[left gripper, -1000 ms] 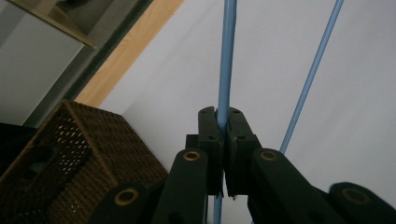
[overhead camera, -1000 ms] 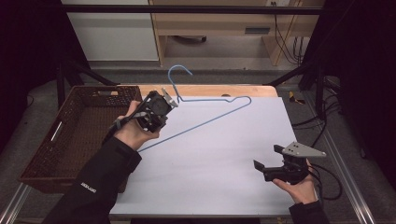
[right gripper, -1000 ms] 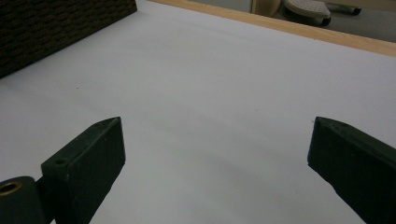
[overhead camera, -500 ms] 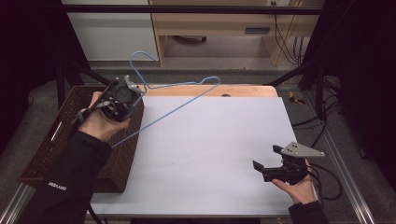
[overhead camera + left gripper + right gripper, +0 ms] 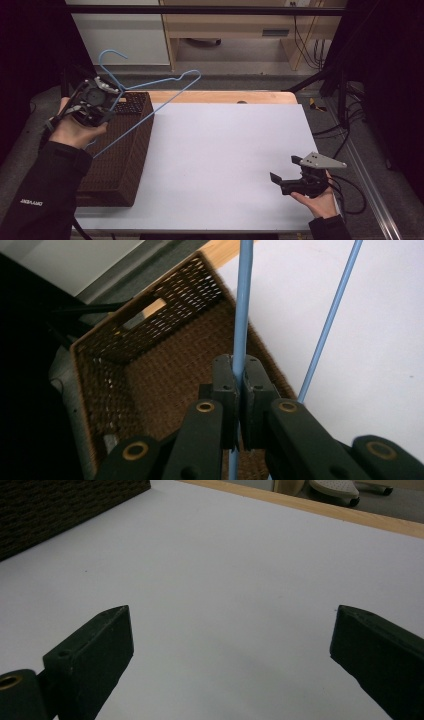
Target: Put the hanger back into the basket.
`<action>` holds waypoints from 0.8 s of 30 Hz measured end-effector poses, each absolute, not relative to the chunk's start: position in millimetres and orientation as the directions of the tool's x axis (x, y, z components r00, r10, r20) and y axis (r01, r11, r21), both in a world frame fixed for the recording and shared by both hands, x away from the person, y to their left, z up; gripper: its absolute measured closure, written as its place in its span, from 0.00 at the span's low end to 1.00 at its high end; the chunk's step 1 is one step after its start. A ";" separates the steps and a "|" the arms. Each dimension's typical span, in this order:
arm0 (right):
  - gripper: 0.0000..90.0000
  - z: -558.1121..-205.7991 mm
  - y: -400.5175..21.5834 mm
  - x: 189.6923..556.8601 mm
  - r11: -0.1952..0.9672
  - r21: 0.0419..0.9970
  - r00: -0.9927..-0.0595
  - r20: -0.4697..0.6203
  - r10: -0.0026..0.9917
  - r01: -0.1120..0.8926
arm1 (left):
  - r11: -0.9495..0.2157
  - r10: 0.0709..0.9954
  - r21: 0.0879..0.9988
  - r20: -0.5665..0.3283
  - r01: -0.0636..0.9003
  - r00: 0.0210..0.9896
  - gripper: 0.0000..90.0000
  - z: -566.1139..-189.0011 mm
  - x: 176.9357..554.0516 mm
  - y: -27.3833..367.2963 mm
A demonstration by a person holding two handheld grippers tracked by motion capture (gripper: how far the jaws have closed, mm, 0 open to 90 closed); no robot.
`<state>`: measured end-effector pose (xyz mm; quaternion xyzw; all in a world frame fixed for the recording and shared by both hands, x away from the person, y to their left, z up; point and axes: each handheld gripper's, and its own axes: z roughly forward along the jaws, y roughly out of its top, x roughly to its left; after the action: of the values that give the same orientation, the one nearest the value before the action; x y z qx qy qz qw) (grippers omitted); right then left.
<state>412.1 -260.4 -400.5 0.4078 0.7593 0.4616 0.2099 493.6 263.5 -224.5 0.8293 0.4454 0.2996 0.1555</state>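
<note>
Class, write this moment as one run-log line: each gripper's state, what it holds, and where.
left gripper: shut on blue wire hanger | above wicker basket | right gripper: open, holds nothing, over white table

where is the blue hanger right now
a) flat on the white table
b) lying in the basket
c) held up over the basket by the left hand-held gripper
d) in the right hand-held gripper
c: the left hand-held gripper is shut on the hanger wire, holding it in the air above the basket.
</note>
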 end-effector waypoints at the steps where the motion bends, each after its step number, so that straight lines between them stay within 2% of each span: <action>1: 0.05 -400.7 -260.2 412.2 0.243 0.872 -0.580 0.057 0.812 0.425 | -0.547 0.837 0.525 0.357 0.652 0.415 0.97 -224.0 493.3 268.2; 24: 0.05 -402.4 -257.8 413.5 0.255 0.867 -0.590 0.054 0.806 0.428 | -0.403 0.904 0.484 0.343 0.777 0.255 0.97 -254.0 493.2 360.8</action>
<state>413.5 -257.8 -402.4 0.4034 0.7648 0.4581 0.2061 493.2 360.8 -254.0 0.7847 0.5356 0.2927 0.1086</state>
